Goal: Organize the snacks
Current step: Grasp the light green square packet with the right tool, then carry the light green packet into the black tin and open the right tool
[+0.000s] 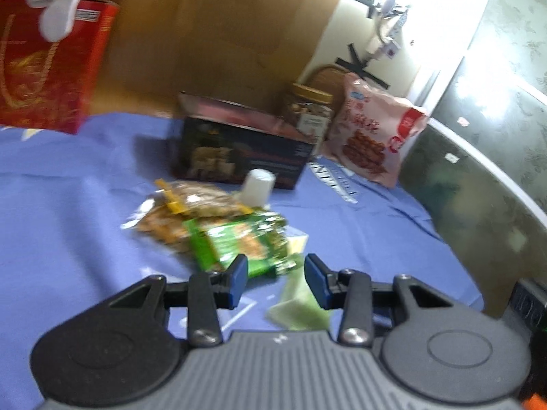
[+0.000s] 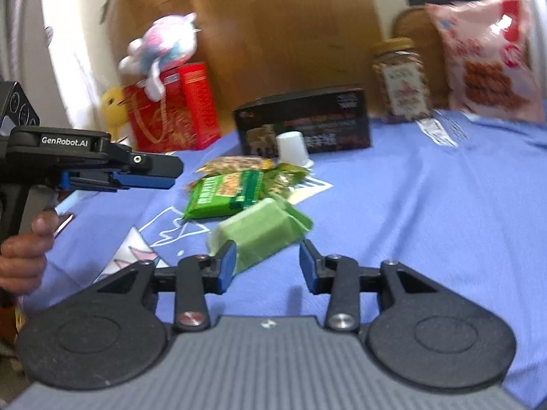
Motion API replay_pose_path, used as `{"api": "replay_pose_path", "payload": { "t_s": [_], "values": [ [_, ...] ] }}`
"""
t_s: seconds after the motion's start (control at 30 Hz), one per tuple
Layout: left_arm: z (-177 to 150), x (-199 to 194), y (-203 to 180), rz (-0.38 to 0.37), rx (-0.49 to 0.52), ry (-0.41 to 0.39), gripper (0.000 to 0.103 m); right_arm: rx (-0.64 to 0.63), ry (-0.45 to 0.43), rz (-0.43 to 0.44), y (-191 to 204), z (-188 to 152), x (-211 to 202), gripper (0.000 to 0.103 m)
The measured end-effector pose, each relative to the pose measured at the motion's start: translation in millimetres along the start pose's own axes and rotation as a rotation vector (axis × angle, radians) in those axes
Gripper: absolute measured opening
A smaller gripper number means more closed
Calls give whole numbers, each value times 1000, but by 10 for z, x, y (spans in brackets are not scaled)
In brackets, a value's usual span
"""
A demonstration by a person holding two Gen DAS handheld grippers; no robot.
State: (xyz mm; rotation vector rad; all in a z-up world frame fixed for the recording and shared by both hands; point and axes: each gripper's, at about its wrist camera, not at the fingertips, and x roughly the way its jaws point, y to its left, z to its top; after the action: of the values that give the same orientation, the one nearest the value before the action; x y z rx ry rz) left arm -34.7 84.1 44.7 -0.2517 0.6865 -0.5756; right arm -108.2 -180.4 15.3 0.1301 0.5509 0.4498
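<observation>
A pale green packet (image 2: 259, 235) lies on the blue cloth (image 2: 427, 222), its near end between the fingertips of my right gripper (image 2: 268, 266). The jaws stand apart; the left pad is at the packet's corner and the right pad is clear of it. Behind it lie a bright green snack packet (image 2: 225, 194) and a clear bag of snacks (image 2: 236, 164). My left gripper (image 2: 171, 174) hovers at the left, held by a hand (image 2: 24, 253). In the left wrist view my left gripper (image 1: 277, 278) is open and holds nothing, above the pale green packet (image 1: 297, 304) and the bright green packet (image 1: 239, 242).
A white cup (image 2: 290, 148) stands before a black box (image 2: 304, 123). Farther back are a snack jar (image 2: 401, 78), a pink snack bag (image 2: 485, 58), a red box (image 2: 171, 109) with a plush toy (image 2: 164, 44) on top, and cardboard (image 2: 273, 17) against the wall.
</observation>
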Motion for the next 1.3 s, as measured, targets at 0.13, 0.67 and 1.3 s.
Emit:
{"api": "replay_pose_path", "payload": {
  "t_s": [0.13, 0.67, 1.3],
  "values": [
    [-43, 20, 25, -9, -6, 31, 38, -85, 45, 54, 107, 81, 163, 51],
    [-62, 895, -494, 16, 108, 226, 47, -68, 43, 43, -16, 62, 403, 52],
    [1839, 1421, -282, 233, 136, -108, 49, 19, -184, 37, -834, 1850, 1460, 56]
  ]
}}
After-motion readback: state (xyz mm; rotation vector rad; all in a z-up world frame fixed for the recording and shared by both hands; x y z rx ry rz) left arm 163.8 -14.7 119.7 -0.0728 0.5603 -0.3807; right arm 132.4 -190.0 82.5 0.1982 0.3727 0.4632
